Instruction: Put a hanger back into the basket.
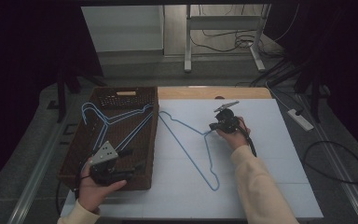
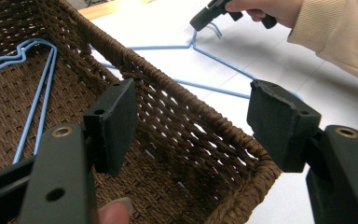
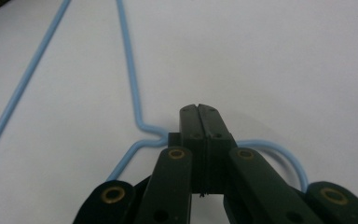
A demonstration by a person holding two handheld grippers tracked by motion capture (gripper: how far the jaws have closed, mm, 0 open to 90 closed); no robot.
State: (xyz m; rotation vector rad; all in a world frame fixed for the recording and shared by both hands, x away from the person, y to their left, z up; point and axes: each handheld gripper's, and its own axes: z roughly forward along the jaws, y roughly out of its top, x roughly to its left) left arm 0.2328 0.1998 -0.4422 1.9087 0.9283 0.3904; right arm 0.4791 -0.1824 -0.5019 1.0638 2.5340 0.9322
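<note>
A blue wire hanger (image 1: pixel 184 150) lies flat on the white table (image 1: pixel 270 186). My right gripper (image 1: pixel 213 127) is shut on its neck, just below the hook. In the right gripper view the jaws (image 3: pixel 199 112) press together on the twisted neck of the hanger (image 3: pixel 128 70), and the hook curves off to the right. Two or more blue hangers (image 1: pixel 116 119) lie in the brown wicker basket (image 1: pixel 154 133) at the left. My left gripper (image 1: pixel 133 159) hangs open over the basket's near right corner, its jaws (image 2: pixel 193 107) on either side of the rim (image 2: pixel 168 93) and holding nothing.
A wooden board (image 1: pixel 214 92) runs along the table's far edge. A power strip (image 1: pixel 300 119) and cables lie on the floor at the right. Bare white surface spreads right of the hanger and along the near edge.
</note>
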